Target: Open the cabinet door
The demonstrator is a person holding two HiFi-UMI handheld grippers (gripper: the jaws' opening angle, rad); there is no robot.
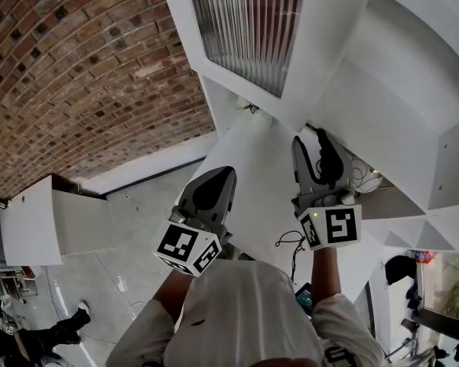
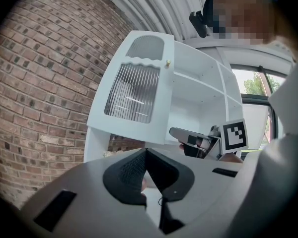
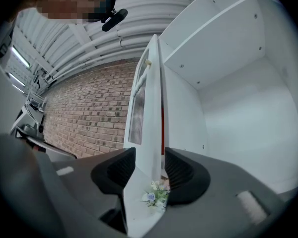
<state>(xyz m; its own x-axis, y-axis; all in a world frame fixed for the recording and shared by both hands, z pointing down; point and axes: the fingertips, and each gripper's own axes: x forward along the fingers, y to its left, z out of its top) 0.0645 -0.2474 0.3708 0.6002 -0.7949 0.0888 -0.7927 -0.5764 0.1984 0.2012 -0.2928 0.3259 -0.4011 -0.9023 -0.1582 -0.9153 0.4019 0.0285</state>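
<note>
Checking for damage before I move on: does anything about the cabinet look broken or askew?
Nothing stands out. The cabinet door stands open and looks straight, its ribbed pane unbroken; the right gripper has open jaws astride its edge.

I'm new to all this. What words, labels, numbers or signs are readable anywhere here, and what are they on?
None: no word, number or brand can be read in any view.
Left cube and right cube: black-and-white square patterns only, no letters.
Door and cabinet: plain white, no label showing.
</note>
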